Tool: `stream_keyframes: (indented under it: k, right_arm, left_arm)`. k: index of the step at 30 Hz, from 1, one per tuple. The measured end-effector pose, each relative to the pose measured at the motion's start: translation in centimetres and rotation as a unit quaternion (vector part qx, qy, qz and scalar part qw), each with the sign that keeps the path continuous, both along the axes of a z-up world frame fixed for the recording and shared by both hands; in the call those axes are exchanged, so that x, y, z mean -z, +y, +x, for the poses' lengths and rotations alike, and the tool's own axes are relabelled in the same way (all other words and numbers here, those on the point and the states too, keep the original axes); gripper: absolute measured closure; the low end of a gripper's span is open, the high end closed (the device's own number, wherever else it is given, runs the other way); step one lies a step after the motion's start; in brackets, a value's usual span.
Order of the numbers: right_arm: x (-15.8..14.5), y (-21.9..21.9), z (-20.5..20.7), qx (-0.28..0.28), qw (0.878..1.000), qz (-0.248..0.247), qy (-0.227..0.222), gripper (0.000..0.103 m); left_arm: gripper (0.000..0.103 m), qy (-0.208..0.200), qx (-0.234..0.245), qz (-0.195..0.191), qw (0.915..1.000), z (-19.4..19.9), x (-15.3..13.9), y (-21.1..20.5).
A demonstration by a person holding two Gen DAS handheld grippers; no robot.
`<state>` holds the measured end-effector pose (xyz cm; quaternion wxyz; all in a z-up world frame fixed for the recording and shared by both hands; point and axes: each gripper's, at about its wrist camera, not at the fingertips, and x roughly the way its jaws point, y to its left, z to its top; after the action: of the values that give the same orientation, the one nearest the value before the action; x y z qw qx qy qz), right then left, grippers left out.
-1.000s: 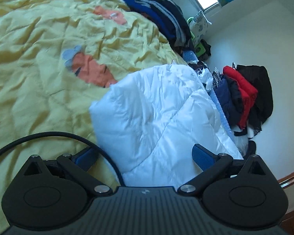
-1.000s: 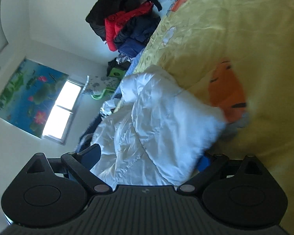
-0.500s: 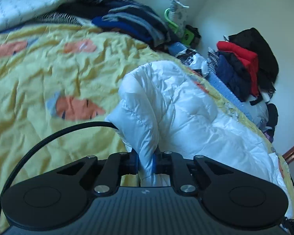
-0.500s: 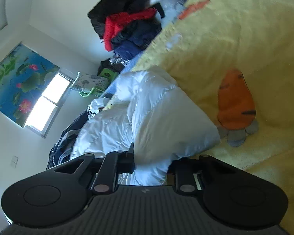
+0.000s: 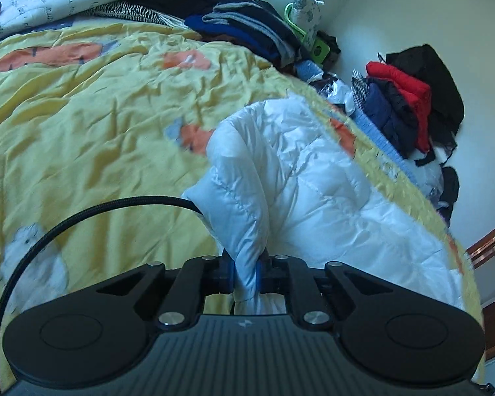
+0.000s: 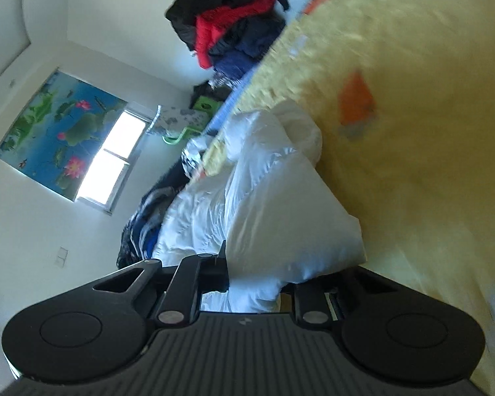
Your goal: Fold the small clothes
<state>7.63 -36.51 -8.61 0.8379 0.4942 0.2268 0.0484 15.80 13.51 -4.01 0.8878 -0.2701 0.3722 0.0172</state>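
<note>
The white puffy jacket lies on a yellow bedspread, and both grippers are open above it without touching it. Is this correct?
Not quite. The white puffy jacket does lie on the yellow bedspread, but both grippers are shut on it. The left wrist view shows the left gripper pinching a fold; the right wrist view shows the right gripper clamped on the fabric.

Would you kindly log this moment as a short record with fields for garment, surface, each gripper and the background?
garment: white puffer jacket, bunched up
surface: yellow bedspread with orange prints
left gripper: shut on a fold of the jacket
right gripper: shut on a thicker part of the jacket
background: clothes pile against the wall
</note>
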Motion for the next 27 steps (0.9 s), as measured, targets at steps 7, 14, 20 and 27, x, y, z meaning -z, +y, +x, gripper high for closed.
stream_keyframes:
  k: [7, 14, 20, 27]
  right_arm:
    - [0.9, 1.0, -0.2, 0.005, 0.999, -0.033, 0.017, 0.048]
    - [-1.7, 1.4, -4.2, -0.015, 0.994, -0.105, -0.012, 0.026]
    - [-6.8, 4.6, -5.3, -0.06, 0.976, -0.196, -0.07, 0.027]
    - [-13.2, 9.9, -0.2, -0.136, 0.955, -0.226, -0.134, 0.024]
  left_arm:
    - [0.067, 0.007, -0.009, 0.031, 0.9995, 0.6, 1.2, -0.9]
    - [0.025, 0.026, -0.068, -0.08, 0.9941, -0.7, 2.9, 4.4]
    - [0.025, 0.03, -0.12, -0.137, 0.9828, -0.3, 3.3, 6.0]
    - [0.025, 0.019, -0.139, -0.107, 0.9843, 0.4, 3.4, 4.8]
